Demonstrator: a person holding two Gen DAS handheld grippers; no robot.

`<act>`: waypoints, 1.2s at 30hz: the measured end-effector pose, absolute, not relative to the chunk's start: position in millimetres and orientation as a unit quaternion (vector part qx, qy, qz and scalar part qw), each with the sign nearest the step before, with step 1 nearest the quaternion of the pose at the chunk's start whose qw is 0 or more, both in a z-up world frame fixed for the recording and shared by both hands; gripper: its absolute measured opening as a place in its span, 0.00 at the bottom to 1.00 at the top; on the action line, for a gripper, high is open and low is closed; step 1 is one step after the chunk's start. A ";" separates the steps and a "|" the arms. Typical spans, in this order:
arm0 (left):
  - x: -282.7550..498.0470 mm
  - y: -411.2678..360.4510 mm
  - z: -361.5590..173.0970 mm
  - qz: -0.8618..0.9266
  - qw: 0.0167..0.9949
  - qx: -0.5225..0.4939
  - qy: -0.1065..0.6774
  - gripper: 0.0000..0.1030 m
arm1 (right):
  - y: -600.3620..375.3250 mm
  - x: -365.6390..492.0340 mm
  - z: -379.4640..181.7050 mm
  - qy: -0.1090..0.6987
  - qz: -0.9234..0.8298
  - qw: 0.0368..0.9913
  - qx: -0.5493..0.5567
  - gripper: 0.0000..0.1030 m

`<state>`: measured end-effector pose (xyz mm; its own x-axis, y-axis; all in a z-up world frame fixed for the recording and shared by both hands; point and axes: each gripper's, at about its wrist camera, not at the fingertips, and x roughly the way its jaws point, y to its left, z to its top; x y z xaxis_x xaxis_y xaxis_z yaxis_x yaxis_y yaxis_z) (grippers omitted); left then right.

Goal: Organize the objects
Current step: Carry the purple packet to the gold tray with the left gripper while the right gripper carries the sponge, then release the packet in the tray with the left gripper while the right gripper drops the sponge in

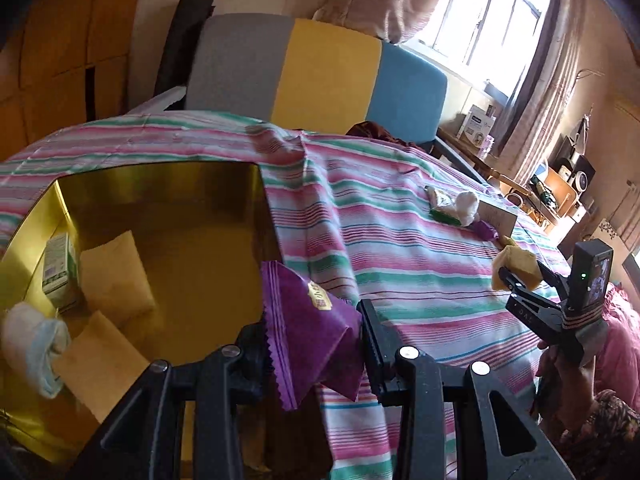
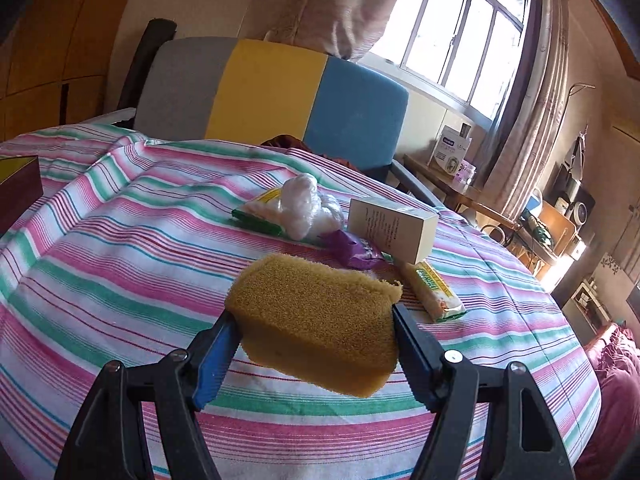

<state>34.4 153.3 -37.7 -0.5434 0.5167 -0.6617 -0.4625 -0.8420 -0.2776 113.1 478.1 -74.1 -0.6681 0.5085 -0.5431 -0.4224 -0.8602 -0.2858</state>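
My left gripper (image 1: 312, 340) is shut on a purple snack packet (image 1: 308, 320) at the right edge of an open gold-lined box (image 1: 160, 184). The box holds two yellow sponges (image 1: 116, 280), a small green-white carton (image 1: 60, 272) and a white-blue cloth wad (image 1: 32, 340). My right gripper (image 2: 316, 340) is shut on a yellow sponge (image 2: 320, 316), held above the striped tablecloth (image 2: 120, 240). It also shows in the left wrist view (image 1: 516, 272). Beyond it lie a white plastic wad (image 2: 308, 204), a green-yellow packet (image 2: 256, 210), a purple packet (image 2: 356, 250), a cream box (image 2: 394, 228) and a wafer bar (image 2: 436, 290).
A grey, yellow and blue chair back (image 2: 272, 92) stands behind the table. A side desk with a white box (image 2: 450, 152) and gadgets sits by the window at right. The gold box's corner (image 2: 18, 184) shows at far left in the right wrist view.
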 end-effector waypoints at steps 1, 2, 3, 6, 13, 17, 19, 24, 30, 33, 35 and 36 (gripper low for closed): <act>32.5 147.0 -39.3 0.877 0.278 -0.391 -0.040 0.37 | 478.3 113.1 -73.6 -0.060 0.912 0.250 -0.321 0.72; 30.6 144.0 -41.4 0.878 0.271 -0.394 -0.032 0.37 | 477.7 113.4 -72.9 -0.054 0.912 0.246 -0.323 0.72; 28.1 141.0 -43.4 0.877 0.269 -0.397 -0.029 0.38 | 476.3 114.0 -72.2 -0.048 0.913 0.244 -0.324 0.72; 23.0 131.4 -44.9 0.874 0.267 -0.404 -0.037 0.37 | 469.9 115.0 -66.8 -0.027 0.918 0.234 -0.320 0.72; 25.2 115.6 -51.3 0.873 0.257 -0.412 -0.045 0.37 | 431.2 113.7 -45.4 0.042 0.938 0.179 -0.293 0.72; 32.8 106.4 -48.6 0.879 0.253 -0.401 -0.046 0.40 | 401.5 108.4 -34.3 0.075 0.947 0.127 -0.285 0.72; 38.5 99.9 -45.2 0.885 0.247 -0.392 -0.047 0.55 | 386.7 105.3 -29.6 0.088 0.949 0.100 -0.285 0.72; 58.5 84.4 -33.4 0.907 0.231 -0.349 -0.037 0.82 | 345.9 96.9 -23.9 0.092 0.950 0.033 -0.297 0.72; 70.4 71.4 -31.0 0.920 0.210 -0.331 -0.018 0.92 | 306.3 87.6 -19.9 0.096 0.944 -0.031 -0.315 0.73; 68.4 68.1 -33.5 0.918 0.207 -0.339 -0.020 0.93 | 285.0 82.4 -16.4 0.094 0.940 -0.060 -0.322 0.73; 68.0 64.9 -34.8 0.918 0.199 -0.341 -0.022 0.93 | 270.6 76.8 -13.8 0.083 0.938 -0.077 -0.327 0.73; 68.3 63.5 -35.5 0.919 0.196 -0.342 -0.023 0.93 | 264.1 73.7 -12.4 0.076 0.938 -0.083 -0.329 0.73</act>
